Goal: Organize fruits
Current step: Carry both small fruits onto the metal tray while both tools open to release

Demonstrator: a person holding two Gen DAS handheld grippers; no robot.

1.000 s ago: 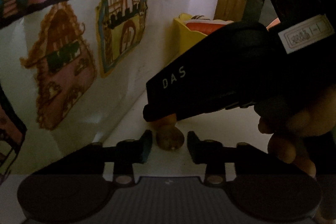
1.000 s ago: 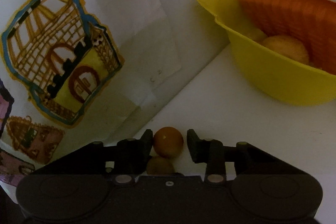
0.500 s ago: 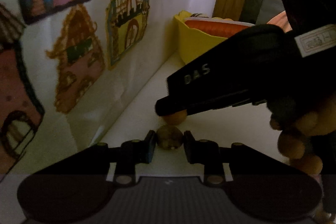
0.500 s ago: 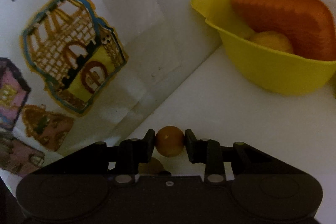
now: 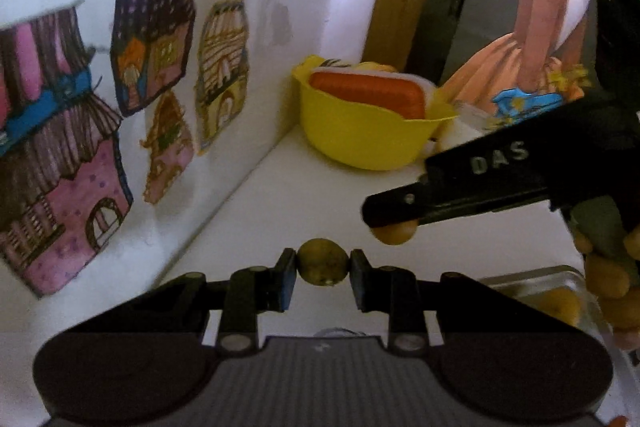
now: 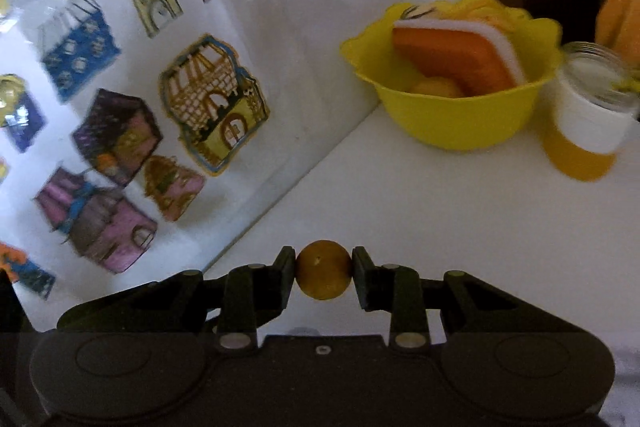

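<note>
Left tool (image 5: 323,267) grips a greenish-brown fruit (image 5: 323,266) above the white table (image 5: 304,203).

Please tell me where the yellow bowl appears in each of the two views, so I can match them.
Left wrist view: bowl above centre, against the wall, behind the right tool.
Right wrist view: bowl upper right, left of a jar.
Shared landmark: the orange sponge inside it.
</note>
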